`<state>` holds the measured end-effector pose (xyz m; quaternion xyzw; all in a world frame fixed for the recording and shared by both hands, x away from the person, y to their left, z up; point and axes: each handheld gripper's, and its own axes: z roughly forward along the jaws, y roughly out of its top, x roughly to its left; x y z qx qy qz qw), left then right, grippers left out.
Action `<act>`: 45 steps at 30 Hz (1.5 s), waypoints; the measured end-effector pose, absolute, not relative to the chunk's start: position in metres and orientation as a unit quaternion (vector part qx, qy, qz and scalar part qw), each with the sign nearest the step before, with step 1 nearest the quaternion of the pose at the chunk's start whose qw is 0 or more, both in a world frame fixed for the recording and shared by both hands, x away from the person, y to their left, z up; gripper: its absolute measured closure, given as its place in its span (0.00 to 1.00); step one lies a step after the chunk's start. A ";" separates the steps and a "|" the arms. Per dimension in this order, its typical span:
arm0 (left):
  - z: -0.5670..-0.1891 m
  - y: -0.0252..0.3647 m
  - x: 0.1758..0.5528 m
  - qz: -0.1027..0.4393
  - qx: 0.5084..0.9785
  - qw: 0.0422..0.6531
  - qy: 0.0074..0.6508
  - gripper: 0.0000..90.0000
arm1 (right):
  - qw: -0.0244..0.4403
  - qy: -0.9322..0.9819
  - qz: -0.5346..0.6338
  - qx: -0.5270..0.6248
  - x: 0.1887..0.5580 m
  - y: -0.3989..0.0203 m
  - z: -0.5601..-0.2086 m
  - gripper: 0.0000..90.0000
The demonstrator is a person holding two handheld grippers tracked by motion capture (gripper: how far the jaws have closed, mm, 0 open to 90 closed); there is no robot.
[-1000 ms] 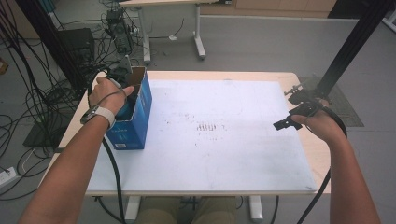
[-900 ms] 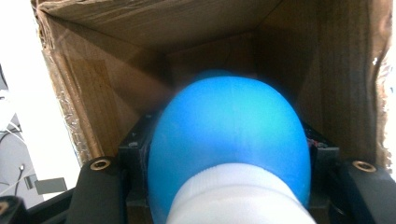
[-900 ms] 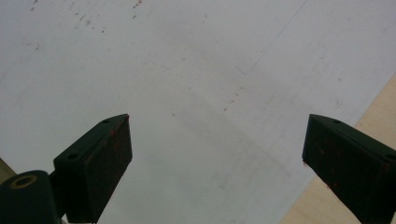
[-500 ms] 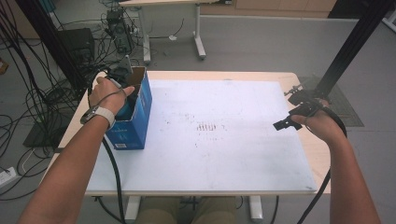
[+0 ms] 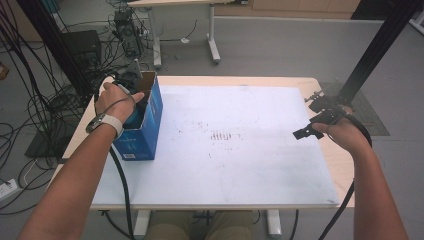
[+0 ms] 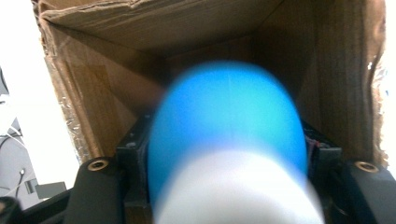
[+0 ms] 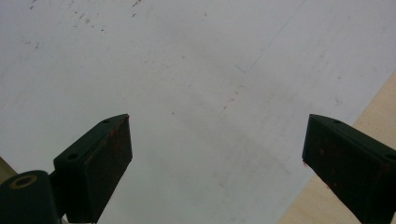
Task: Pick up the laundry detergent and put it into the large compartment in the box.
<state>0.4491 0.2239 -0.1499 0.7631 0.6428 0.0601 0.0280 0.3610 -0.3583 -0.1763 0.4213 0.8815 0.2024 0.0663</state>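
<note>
Fingers of the left gripper (image 6: 224, 186) stand on either side of a blue-and-white object (image 6: 229, 154) down inside the open cardboard box (image 5: 150, 117) at the table's left edge; they have just been opening, and whether the pads press on the blurred object I cannot tell. Held by the left hand (image 5: 117, 97), that gripper points into the box's brown interior. Over at the table's (image 5: 345, 180) right side, the right gripper (image 7: 215, 140) hovers with its jaws spread wide and nothing between them, above the white board (image 5: 240, 150).
</note>
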 end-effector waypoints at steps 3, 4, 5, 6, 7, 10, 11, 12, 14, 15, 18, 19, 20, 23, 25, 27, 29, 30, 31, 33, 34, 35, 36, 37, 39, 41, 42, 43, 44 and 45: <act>-0.149 0.224 0.449 0.059 0.765 0.028 0.641 0.36 | 0.067 0.881 0.203 0.421 0.360 -0.358 -0.176 0.09; -0.149 0.225 0.449 0.059 0.765 0.029 0.641 0.36 | 0.067 0.881 0.204 0.421 0.360 -0.358 -0.176 0.09; -0.149 0.225 0.448 0.060 0.765 0.029 0.641 0.35 | 0.067 0.881 0.203 0.421 0.360 -0.358 -0.176 0.09; -0.149 0.225 0.448 0.060 0.764 0.031 0.641 0.34 | 0.067 0.882 0.203 0.420 0.360 -0.358 -0.176 0.09; -0.149 0.225 0.448 0.059 0.765 0.032 0.641 0.34 | 0.067 0.881 0.203 0.421 0.360 -0.358 -0.176 0.09; -0.148 0.226 0.446 0.061 0.764 0.036 0.641 0.32 | 0.067 0.881 0.203 0.422 0.359 -0.358 -0.176 0.09; -0.148 0.226 0.446 0.062 0.765 0.037 0.641 0.31 | 0.068 0.881 0.203 0.422 0.358 -0.359 -0.175 0.09; -0.148 0.226 0.445 0.062 0.765 0.037 0.640 0.31 | 0.068 0.881 0.203 0.422 0.358 -0.359 -0.175 0.09; -0.148 0.227 0.445 0.063 0.765 0.038 0.639 0.31 | 0.068 0.881 0.203 0.422 0.357 -0.359 -0.175 0.09; -0.148 0.227 0.445 0.063 0.766 0.039 0.639 0.31 | 0.069 0.881 0.203 0.423 0.357 -0.359 -0.175 0.09; -0.146 0.229 0.443 0.062 0.765 0.044 0.639 0.31 | 0.069 0.881 0.202 0.423 0.356 -0.359 -0.174 0.09; -0.146 0.229 0.443 0.063 0.765 0.045 0.640 0.31 | 0.069 0.881 0.202 0.423 0.356 -0.359 -0.174 0.09; -0.145 0.230 0.442 0.062 0.765 0.046 0.639 0.31 | 0.069 0.881 0.201 0.423 0.356 -0.359 -0.173 0.09; -0.142 0.232 0.441 0.060 0.766 0.050 0.638 0.31 | 0.071 0.881 0.201 0.422 0.355 -0.358 -0.172 0.09; -0.141 0.233 0.440 0.059 0.768 0.052 0.635 0.31 | 0.072 0.881 0.201 0.422 0.355 -0.358 -0.171 0.09; -0.139 0.230 0.438 0.068 0.770 0.047 0.632 0.28 | 0.073 0.881 0.200 0.422 0.354 -0.358 -0.170 0.09; -0.136 0.230 0.438 0.068 0.773 0.049 0.629 0.27 | 0.072 0.881 0.200 0.422 0.354 -0.357 -0.170 0.09; -0.135 0.230 0.438 0.068 0.774 0.049 0.628 0.27 | 0.072 0.881 0.199 0.423 0.354 -0.357 -0.170 0.09; -0.134 0.230 0.437 0.068 0.774 0.050 0.627 0.26 | 0.072 0.881 0.199 0.423 0.354 -0.357 -0.170 0.09; -0.132 0.231 0.436 0.071 0.775 0.054 0.626 0.25 | 0.072 0.881 0.200 0.422 0.355 -0.356 -0.170 0.09; -0.131 0.231 0.435 0.071 0.774 0.057 0.627 0.21 | 0.071 0.882 0.199 0.422 0.355 -0.356 -0.170 0.09; -0.130 0.231 0.435 0.073 0.774 0.057 0.626 0.21 | 0.071 0.882 0.200 0.421 0.355 -0.356 -0.170 0.09; -0.128 0.231 0.435 0.074 0.774 0.057 0.626 0.19 | 0.071 0.882 0.199 0.421 0.355 -0.355 -0.170 0.09; -0.127 0.233 0.434 0.072 0.772 0.063 0.629 0.18 | 0.071 0.882 0.200 0.421 0.355 -0.355 -0.170 0.09; -0.125 0.235 0.433 0.072 0.771 0.068 0.629 0.16 | 0.072 0.882 0.199 0.421 0.355 -0.355 -0.169 0.09; -0.122 0.236 0.431 0.074 0.773 0.073 0.626 0.16 | 0.073 0.882 0.200 0.421 0.355 -0.355 -0.168 0.09; -0.120 0.236 0.430 0.073 0.774 0.075 0.625 0.16 | 0.073 0.882 0.199 0.421 0.355 -0.354 -0.168 0.09; -0.118 0.236 0.430 0.072 0.776 0.076 0.621 0.16 | 0.073 0.882 0.199 0.421 0.355 -0.354 -0.168 0.09; -0.116 0.235 0.429 0.074 0.778 0.079 0.619 0.15 | 0.073 0.882 0.199 0.420 0.354 -0.354 -0.168 0.09; -0.114 0.234 0.429 0.076 0.779 0.080 0.618 0.15 | 0.074 0.882 0.199 0.420 0.354 -0.354 -0.167 0.09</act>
